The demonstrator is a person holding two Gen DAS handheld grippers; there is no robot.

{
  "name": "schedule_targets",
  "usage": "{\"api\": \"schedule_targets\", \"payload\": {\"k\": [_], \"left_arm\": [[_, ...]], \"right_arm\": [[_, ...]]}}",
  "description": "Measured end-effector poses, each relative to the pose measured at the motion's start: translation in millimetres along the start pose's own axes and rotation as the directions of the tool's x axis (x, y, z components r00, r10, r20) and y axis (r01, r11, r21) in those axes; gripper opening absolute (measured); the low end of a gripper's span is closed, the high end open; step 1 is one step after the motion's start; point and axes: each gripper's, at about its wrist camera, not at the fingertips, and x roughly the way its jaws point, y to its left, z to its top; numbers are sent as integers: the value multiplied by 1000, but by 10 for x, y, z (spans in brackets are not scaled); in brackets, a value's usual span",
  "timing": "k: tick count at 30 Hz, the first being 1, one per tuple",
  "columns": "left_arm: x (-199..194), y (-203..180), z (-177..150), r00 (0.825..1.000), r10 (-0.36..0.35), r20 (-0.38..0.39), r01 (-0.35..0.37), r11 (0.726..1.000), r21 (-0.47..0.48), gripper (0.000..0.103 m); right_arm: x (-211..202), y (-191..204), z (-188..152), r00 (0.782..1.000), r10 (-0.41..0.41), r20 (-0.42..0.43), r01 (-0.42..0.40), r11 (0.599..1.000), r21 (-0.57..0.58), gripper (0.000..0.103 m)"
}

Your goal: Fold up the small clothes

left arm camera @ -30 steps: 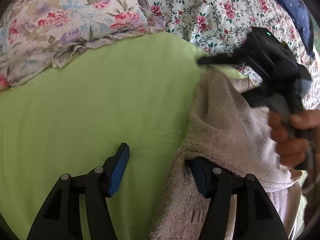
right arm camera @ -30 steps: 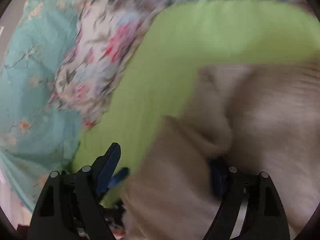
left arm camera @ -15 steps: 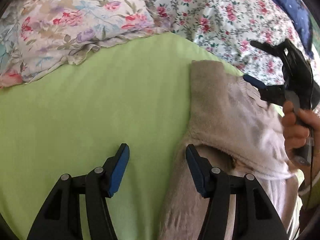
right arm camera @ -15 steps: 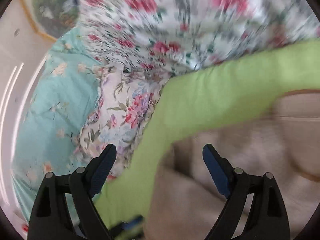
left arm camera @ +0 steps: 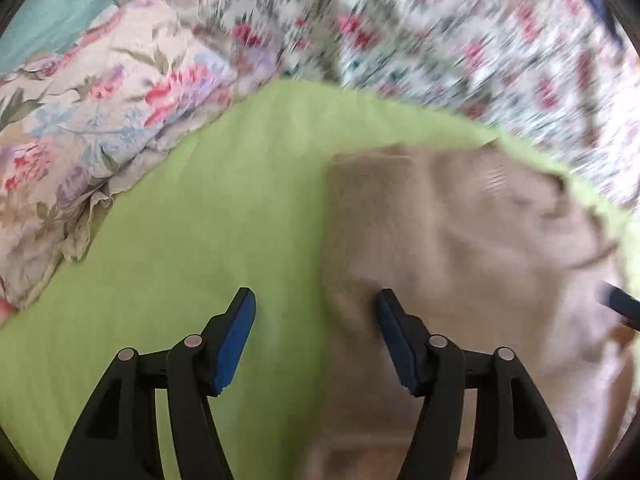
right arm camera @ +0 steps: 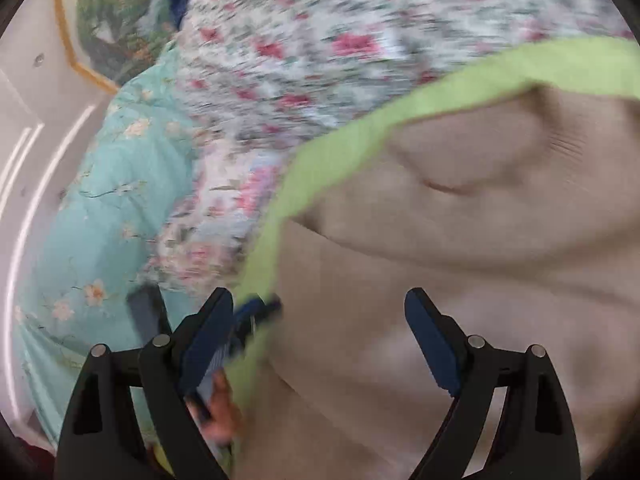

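A beige knitted garment [left arm camera: 452,240] lies partly folded on a lime green sheet [left arm camera: 200,216]; it fills the right of the right wrist view [right arm camera: 460,248]. My left gripper [left arm camera: 316,308] is open and empty, its right finger over the garment's left edge and its left finger over the sheet. My right gripper [right arm camera: 320,320] is open and empty above the garment's left part. Its tip shows at the right edge of the left wrist view [left arm camera: 620,304]. Both views are blurred by motion.
Floral bedding [left arm camera: 88,120] and a small-flowered quilt [left arm camera: 460,40] border the green sheet at the back. A turquoise floral duvet [right arm camera: 100,220] lies to the left. A framed picture [right arm camera: 108,28] hangs on the wall.
Both grippers have let go of the garment and pulled back. The folded part now lies flat. The right gripper has swung out to the right edge of the left wrist view.
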Motion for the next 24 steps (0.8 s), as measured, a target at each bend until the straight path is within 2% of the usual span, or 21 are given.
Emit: {"api": "schedule_targets", "payload": {"k": [1,3,4,5,7,8,10,12,14,16,18,22,24], "left_arm": [[82,31,11,1000,-4,-16,4,1000,-10,69],[123,89,23,1000,-17,-13,16,999,-30,75],[120,88,33,1000,-9,-14,9,1000,-26,76],[105,82,36,1000,-1,-15,1,1000,-21,76],[25,80,28,1000,10,-23,-10,1000,-26,76],[-45,93,0,1000,8,-28,-8,1000,-30,75],[-282,107,-105,1000,-19,-23,18,999,-37,73],[-545,137,-264,998,-63,-15,62,997,-43,73],[-774,167,-461,994,-110,-17,109,993,-47,73],[-1022,192,-729,985,-171,-29,169,985,-42,73],[-1201,201,-986,979,-199,-48,198,980,-26,74],[-1577,251,-1609,953,-279,-115,280,960,-8,74],[-1688,246,-1832,945,-294,-146,296,955,-6,74]], "right_arm": [[-92,-59,-44,999,-32,10,32,999,8,88],[-438,-335,-178,983,-181,35,179,983,48,88],[-584,-477,-223,959,-279,41,276,958,77,88],[-738,-631,-262,917,-397,41,391,914,110,87],[-995,-836,-317,847,-528,60,514,843,158,85],[-1202,-945,-368,848,-523,92,498,843,203,75],[-1538,-1014,-496,893,-423,152,374,887,272,73],[-1763,-879,-621,874,-449,186,402,883,240,74],[-1905,-751,-773,885,-420,199,380,901,211,74],[-2011,-658,-960,903,-389,184,355,915,193,74],[-2102,-546,-1187,913,-375,160,350,922,167,74],[-2333,-392,-1680,921,-376,105,364,924,115,74],[-2435,-339,-1945,920,-387,68,380,920,94,74]]}}
